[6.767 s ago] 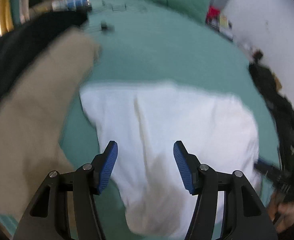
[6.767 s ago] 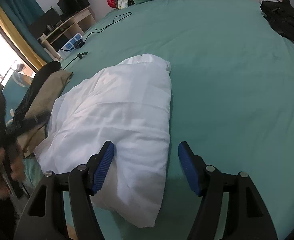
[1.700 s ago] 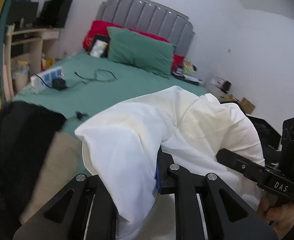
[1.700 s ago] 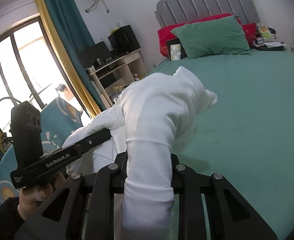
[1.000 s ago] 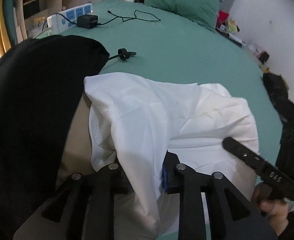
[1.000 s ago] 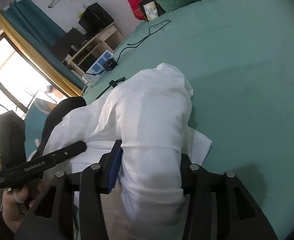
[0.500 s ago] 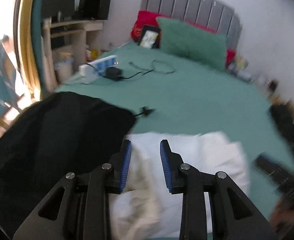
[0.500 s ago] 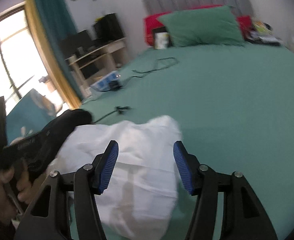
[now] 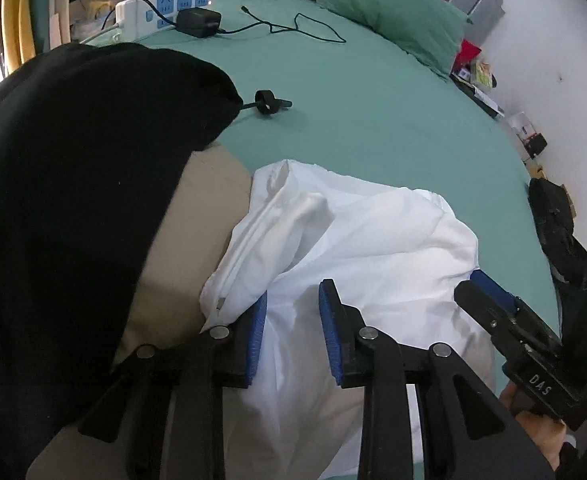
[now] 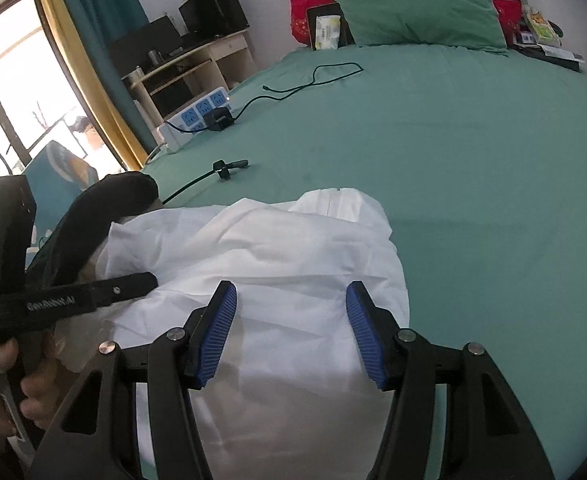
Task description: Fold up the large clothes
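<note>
- Hovering both tools over the white garment [image 9: 365, 240], which lies bunched on the green bed [image 10: 473, 152] just ahead of my fingers.
- Left gripper [image 9: 291, 336]: jaws narrowly apart, cloth draped on the left pad, nothing pinched. It could drag as I move off.
- Right gripper [image 10: 291, 336]: jaws wide, empty.
- A second ago both were clamped on lifted cloth; now it's released, jaws just opened, and rumpled. The fold could slump onto the beige garment [image 9: 197, 264].

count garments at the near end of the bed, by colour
White: 1, white garment
Black: 1, black garment
Beige: 1, beige garment, lying partly under the other two
Total: 3
</note>
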